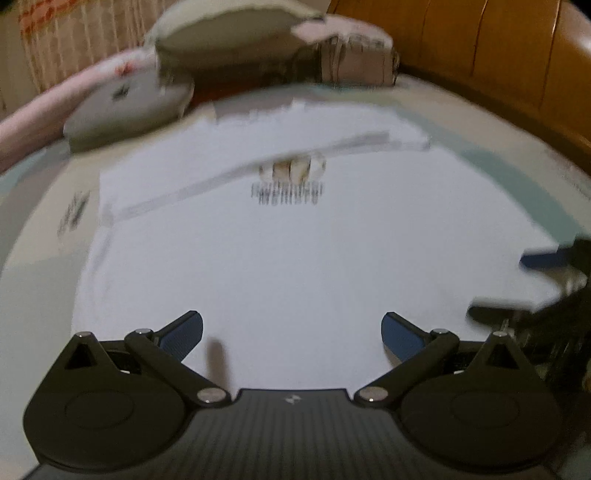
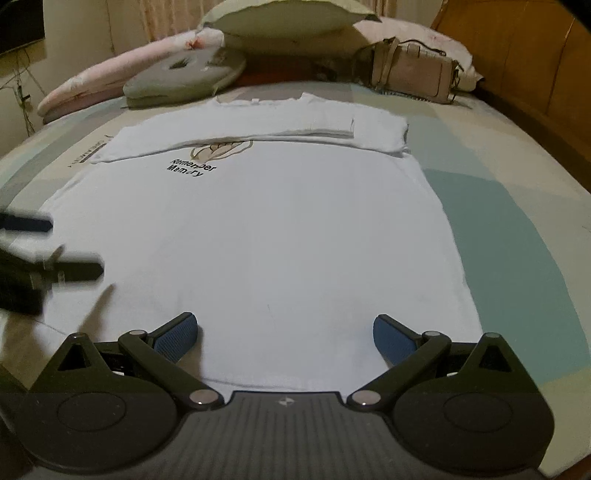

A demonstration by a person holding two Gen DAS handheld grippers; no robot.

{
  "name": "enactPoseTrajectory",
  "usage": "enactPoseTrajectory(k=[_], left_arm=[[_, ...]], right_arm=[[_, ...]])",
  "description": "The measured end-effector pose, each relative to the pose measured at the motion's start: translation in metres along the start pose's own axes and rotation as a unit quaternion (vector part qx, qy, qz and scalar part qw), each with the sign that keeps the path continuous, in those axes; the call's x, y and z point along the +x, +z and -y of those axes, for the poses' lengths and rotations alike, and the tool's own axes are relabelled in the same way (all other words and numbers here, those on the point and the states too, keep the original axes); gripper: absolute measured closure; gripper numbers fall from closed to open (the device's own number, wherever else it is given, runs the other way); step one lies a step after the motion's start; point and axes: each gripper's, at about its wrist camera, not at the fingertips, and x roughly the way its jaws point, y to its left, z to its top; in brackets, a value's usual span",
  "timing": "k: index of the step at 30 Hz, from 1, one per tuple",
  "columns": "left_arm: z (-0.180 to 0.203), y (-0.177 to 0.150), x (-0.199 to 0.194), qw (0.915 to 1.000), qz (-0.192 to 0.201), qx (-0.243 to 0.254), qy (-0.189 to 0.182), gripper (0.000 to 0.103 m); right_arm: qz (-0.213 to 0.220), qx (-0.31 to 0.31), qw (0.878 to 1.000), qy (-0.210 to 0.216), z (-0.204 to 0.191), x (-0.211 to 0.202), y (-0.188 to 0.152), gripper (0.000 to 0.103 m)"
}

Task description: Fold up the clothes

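The white T-shirt point(image 2: 273, 229) lies flat on the bed point(image 2: 517, 221), front side up, with its hem toward both cameras and its collar toward the pillows. Both sleeves are folded inward across the chest, forming a band that covers the upper part of a printed drawing; below it the black words "Remember Memory" can be read in the right wrist view, while in the left wrist view motion blur smears the same print into unreadable strokes. The near hem disappears behind the right gripper point(image 2: 286, 334), whose blue-padded fingers stand wide apart over the shirt's lower edge and hold nothing. The left gripper point(image 1: 291, 332) is likewise spread wide and empty above the shirt's lower part; in the right wrist view it shows only as a blurred dark shape at the shirt's left side, cut off by the frame. Beyond the collar rest a grey cushion point(image 2: 184, 79) and a pale pillow point(image 2: 288, 18), with a pink pillow point(image 2: 92, 83) behind the cushion. A beige handbag point(image 2: 413, 72) sits beyond the shirt's right shoulder, and a wooden headboard point(image 2: 524, 48) rises past it.
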Motion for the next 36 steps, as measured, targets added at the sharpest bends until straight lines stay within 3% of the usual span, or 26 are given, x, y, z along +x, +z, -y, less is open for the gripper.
enactPoseTrajectory(k=[3,10,18,25,30,36], left_arm=[[-0.011,-0.022,-0.011,0.9994,0.015,-0.027,-0.016,0.001],[-0.032,-0.044,-0.032,0.9996,0.003,-0.029,-0.006,0.001],[-0.039,-0.012,-0.017,0.9987,0.016,-0.046,-0.013,0.001],[-0.047,-0.026,-0.012,0.9981,0.017,-0.058,0.009,0.001],[-0.065,-0.021,-0.021,0.9965,0.011,-0.066,0.051,0.001],[-0.067,0.008,-0.025,0.9977,0.036,-0.054,0.019,0.001]], right_arm=[[0.009,-0.002,1.0,0.008,0.004,-0.001,-0.001,0.0],[0.056,-0.017,0.998,0.029,0.01,-0.006,-0.018,0.0],[0.075,-0.016,0.996,0.035,0.011,-0.007,-0.023,0.0],[0.08,-0.015,0.996,0.038,0.012,-0.008,-0.026,0.0],[0.079,-0.015,0.996,0.034,0.01,-0.008,-0.026,0.0],[0.065,-0.014,0.997,0.046,0.003,-0.015,-0.014,0.0]])
